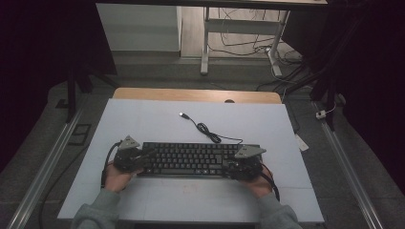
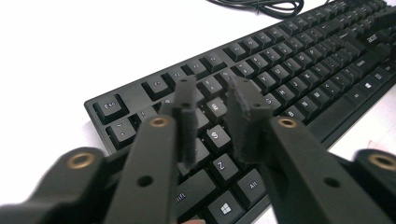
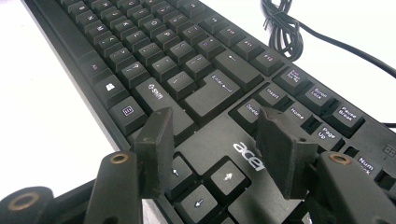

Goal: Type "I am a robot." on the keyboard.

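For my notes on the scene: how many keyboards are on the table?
1. The keyboard lies on the near middle of the white table, between the left gripper and the right gripper. Its cable runs behind it. Nothing seems hidden.

keyboard [image 3: 205, 93]: far end cut off by frame edge | cable [image 3: 285, 28]: cropped at top | keyboard legends unreadable from above

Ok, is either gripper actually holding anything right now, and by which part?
Nothing is held. The left gripper hovers open over the keyboard near its left-hand keys, and the right gripper stands open above the arrow-key area; no pads press on anything.
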Motion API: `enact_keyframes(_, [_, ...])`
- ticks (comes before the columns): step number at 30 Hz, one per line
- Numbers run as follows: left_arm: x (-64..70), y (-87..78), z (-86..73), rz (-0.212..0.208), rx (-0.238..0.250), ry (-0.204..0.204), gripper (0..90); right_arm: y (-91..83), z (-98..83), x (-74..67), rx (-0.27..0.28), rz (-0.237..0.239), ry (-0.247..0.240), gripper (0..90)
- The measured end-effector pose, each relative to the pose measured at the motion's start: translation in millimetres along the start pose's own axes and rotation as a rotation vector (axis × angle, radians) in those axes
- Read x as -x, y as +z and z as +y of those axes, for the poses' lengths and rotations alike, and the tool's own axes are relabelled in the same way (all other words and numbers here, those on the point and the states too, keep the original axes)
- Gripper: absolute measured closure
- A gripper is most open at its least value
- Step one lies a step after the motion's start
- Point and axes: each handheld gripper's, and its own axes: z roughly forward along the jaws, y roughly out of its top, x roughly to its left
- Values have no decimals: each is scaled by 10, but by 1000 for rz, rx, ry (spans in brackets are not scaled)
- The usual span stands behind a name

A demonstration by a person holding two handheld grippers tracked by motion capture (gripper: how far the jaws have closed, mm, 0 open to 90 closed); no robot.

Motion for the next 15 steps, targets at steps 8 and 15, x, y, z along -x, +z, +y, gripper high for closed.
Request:
enact_keyframes(8, [7,-46,26,-23,9,-4,588,-54,-14,-28,15,-8,20,464])
enact_keyframes(15, [37,-72,87,-39,12,35,489,-136,-34,-47,50,-7,41,463])
